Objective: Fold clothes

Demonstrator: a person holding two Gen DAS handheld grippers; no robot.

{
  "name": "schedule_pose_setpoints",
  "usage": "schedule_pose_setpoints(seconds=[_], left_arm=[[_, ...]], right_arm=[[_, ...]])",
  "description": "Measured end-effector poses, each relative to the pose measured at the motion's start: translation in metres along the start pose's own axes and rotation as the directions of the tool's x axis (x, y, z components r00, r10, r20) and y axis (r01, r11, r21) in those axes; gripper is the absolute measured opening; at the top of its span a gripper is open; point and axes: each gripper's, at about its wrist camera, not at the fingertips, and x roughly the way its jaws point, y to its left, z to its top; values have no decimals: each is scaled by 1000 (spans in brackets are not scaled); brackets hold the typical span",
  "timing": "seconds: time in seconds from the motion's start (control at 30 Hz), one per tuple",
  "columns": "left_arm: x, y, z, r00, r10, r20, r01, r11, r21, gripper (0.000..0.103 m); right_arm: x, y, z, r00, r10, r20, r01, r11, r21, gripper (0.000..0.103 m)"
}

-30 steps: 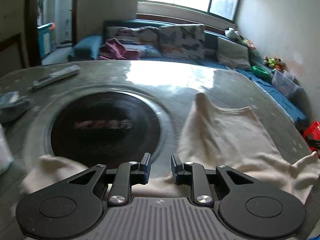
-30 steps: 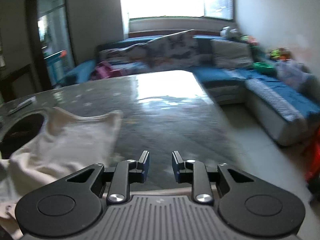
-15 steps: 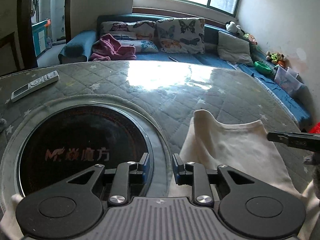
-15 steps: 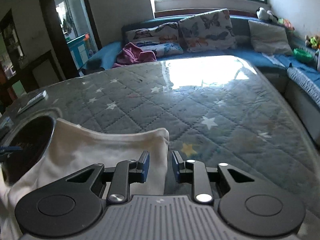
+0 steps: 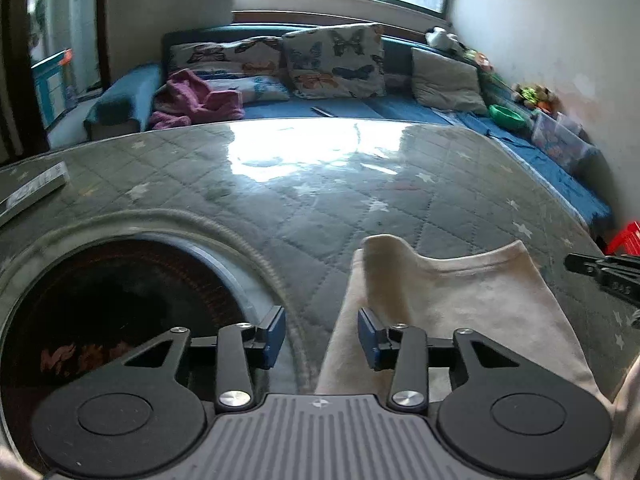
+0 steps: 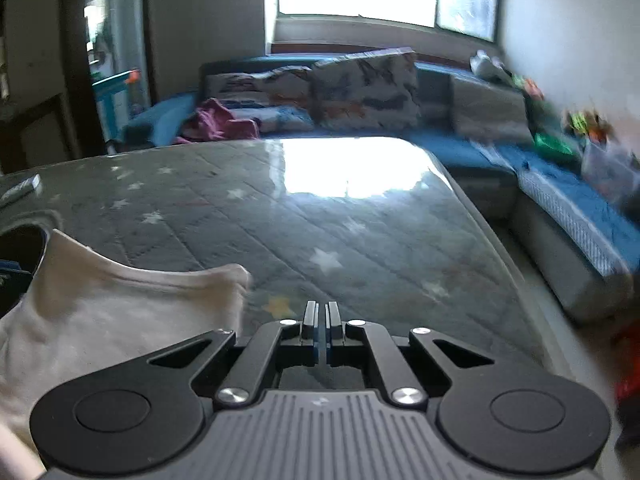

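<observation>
Lying flat on the quilted star-print table cover [image 5: 400, 208], the cream tank top [image 5: 460, 304] sits right of the round black hotplate [image 5: 112, 300]. Left gripper [image 5: 322, 338] jaws opening, the top's left edge between them, pads not pressing it. Right gripper [image 6: 321, 316] pressed together, nothing in it, just beside the top's right strap [image 6: 228, 280]. Remote [image 5: 32, 190] far left

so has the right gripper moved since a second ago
Yes. In the right wrist view the cream garment and quilted table now lie nearer the right gripper, so it has come forward over the table, and its jaws have shut on nothing.
</observation>
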Motion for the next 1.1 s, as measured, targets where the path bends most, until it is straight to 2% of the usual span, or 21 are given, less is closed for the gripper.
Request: schedule_pose_setpoints(seconds=[0.1, 0.23, 0.3, 0.43, 0.53, 0.63, 0.73, 0.8, 0.93, 1.07, 1.1], left_arm=[[9, -1, 1, 1000, 1, -10, -1, 1000, -8, 44], [11, -2, 0, 1000, -8, -12, 7, 1000, -9, 43], [9, -3, 0, 1000, -13, -10, 13, 1000, -3, 43], [8, 0, 3, 1000, -5, 0, 5, 1000, -1, 43], [10, 3, 5, 1000, 4, -1, -4, 1000, -5, 43], [12, 4, 5, 1000, 6, -3, -6, 1000, -2, 44], [16, 2, 5, 1000, -1, -8, 1, 1000, 7, 45], [21, 0, 6, 1000, -4, -12, 4, 1000, 13, 45], [31, -3, 10, 1000, 2, -17, -2, 1000, 4, 48], [38, -7, 13, 1000, 18, -2, -18, 999, 31, 47], [39, -7, 13, 1000, 20, 4, -20, 999, 41, 40]], right_arm=[[-6, -9, 5, 992, 128, 10, -128, 988, 80, 9], [7, 7, 13, 983, 183, 13, -184, 982, 35, 24], [17, 16, 14, 981, 194, -7, -194, 981, 15, 24], [33, 25, 12, 983, 182, -33, -182, 983, 16, 24], [32, 28, 8, 984, 174, -23, -174, 985, -6, 4], [16, 29, 3, 993, 111, 33, -110, 993, -38, 4], [-4, 22, -1, 997, 9, 76, -4, 998, -55, 4], [-12, 17, -6, 997, -26, 77, 30, 998, -60, 4], [-15, 5, -12, 999, -14, 43, 15, 1000, -17, 13], [-9, -1, -11, 1000, 20, -3, -20, 1000, 16, 13], [-5, -1, -11, 1000, 19, -13, -19, 1000, 12, 14]])
